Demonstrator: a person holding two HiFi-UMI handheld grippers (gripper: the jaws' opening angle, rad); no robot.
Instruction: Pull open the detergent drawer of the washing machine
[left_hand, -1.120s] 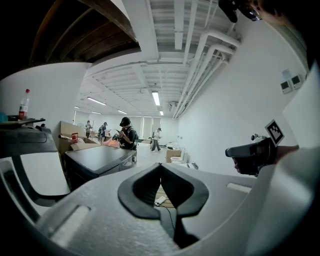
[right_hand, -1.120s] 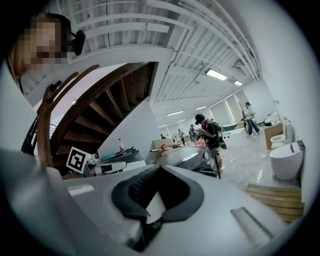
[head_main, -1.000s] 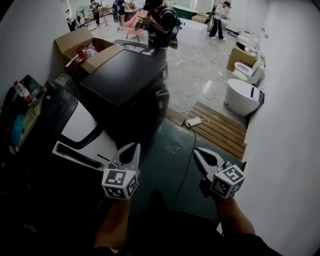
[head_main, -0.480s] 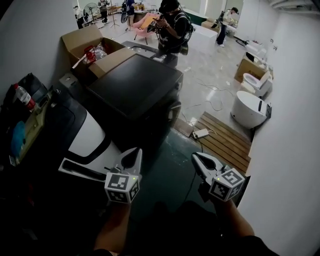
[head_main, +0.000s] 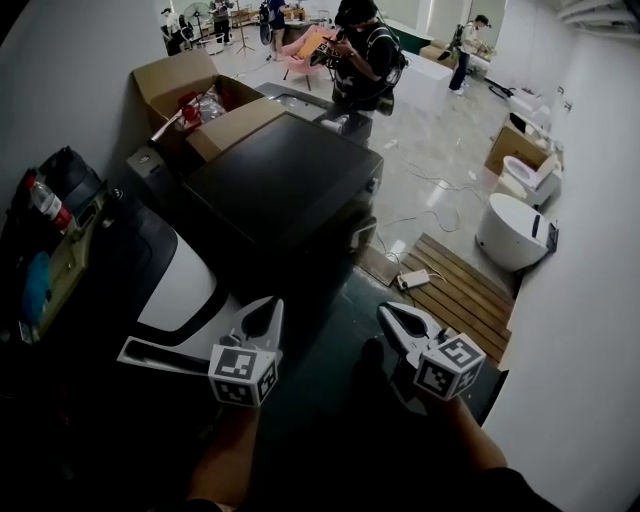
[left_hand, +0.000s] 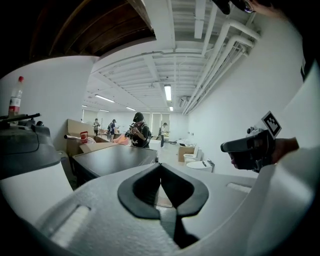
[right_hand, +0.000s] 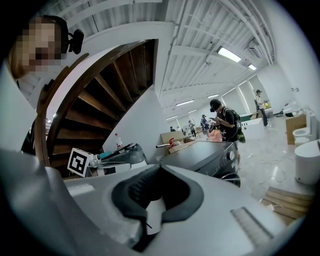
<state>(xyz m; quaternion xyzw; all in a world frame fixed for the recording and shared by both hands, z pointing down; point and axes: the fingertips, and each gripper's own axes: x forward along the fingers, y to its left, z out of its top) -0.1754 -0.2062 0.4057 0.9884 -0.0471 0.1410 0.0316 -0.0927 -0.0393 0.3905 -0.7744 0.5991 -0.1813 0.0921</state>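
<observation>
Both tongs, left and right, are pinched together on nothing, just held out front. Detergent drawer juts from the white washing machine near left, and it looks open already imo.

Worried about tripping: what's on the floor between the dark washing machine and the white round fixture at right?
Head view: a white power strip and a wooden slatted board lie between the dark washing machine and the fixture.
</observation>
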